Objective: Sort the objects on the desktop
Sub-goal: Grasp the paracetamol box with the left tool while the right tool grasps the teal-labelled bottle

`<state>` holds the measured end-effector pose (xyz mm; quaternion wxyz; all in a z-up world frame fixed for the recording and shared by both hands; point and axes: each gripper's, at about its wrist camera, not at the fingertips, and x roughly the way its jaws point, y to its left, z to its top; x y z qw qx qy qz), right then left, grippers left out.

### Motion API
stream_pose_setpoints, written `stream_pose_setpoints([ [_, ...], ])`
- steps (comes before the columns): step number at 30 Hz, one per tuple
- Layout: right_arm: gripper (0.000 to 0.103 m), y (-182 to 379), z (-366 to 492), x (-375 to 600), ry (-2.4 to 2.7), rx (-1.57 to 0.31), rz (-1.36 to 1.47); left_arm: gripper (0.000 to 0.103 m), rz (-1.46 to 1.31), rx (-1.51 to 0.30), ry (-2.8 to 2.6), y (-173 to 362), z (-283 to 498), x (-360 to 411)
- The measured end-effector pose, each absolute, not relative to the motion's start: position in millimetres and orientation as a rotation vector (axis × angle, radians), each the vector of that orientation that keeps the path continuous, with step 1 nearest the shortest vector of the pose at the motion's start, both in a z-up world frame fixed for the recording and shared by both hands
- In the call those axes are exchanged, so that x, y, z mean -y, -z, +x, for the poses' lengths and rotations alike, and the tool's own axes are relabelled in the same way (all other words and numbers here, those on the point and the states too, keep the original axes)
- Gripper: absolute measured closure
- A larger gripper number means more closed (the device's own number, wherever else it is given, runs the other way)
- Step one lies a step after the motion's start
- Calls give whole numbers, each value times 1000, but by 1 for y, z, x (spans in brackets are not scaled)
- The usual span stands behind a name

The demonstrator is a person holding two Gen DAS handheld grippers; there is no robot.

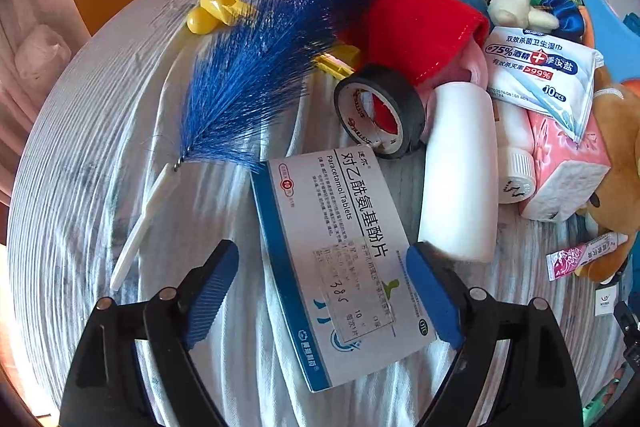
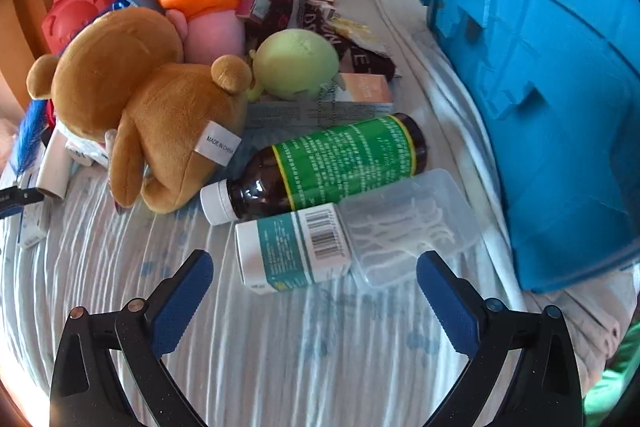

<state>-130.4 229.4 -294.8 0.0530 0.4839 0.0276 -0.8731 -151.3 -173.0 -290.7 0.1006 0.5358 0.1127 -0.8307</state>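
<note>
In the left wrist view my left gripper point(image 1: 322, 259) stands open over a blue-and-white paracetamol tablet box point(image 1: 320, 219) lying flat on the striped cloth. The box lies between the fingers; the left pad is clear of it, the right pad sits at its edge. A white bottle point(image 1: 460, 167) and a black tape roll point(image 1: 380, 107) lie just beyond. In the right wrist view my right gripper point(image 2: 316, 263) is open with nothing held, just short of a white teal-labelled medicine box point(image 2: 292, 247). A brown bottle with a green label point(image 2: 332, 163) and a clear floss-pick case point(image 2: 408, 227) lie beside it.
A blue feather wand point(image 1: 280, 47), a wipes pack point(image 1: 536, 67), pink tissues point(image 1: 568, 171) and plush toys crowd the far side. A brown bear plush point(image 2: 152, 99) lies left of the bottles. A blue crate point(image 2: 540, 87) stands at the right.
</note>
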Motion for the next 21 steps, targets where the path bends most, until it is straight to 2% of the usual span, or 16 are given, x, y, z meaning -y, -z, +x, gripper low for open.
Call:
stream_pose_setpoints([
  [6, 1, 305, -133, -212, 2615, -165, 1477, 16, 1630, -332, 2453, 292, -144, 153],
  [9, 1, 308, -133, -202, 2611, -250, 1479, 14, 1652, -203, 2436, 303, -144, 136],
  [11, 5, 309, -134, -198, 2611, -293, 1483, 17, 1634, -172, 2444, 302, -141, 131],
  [12, 22, 307, -133, -196, 2611, -298, 1476, 20, 1646, -217, 2435, 302, -137, 133],
  [13, 45, 303, -132, -195, 2609, -292, 1463, 22, 1640, -231, 2433, 300, -132, 135],
  [15, 43, 299, -128, -193, 2537, -189, 1470, 24, 1639, -239, 2442, 297, -120, 136],
  [18, 41, 298, -120, -190, 2499, -153, 1460, 24, 1657, -202, 2444, 299, -94, 136],
  [20, 30, 300, -116, -191, 2488, -133, 1461, 24, 1659, -184, 2460, 299, -79, 134],
  [21, 17, 300, -116, -191, 2488, -133, 1466, 24, 1663, -178, 2461, 299, -74, 134],
])
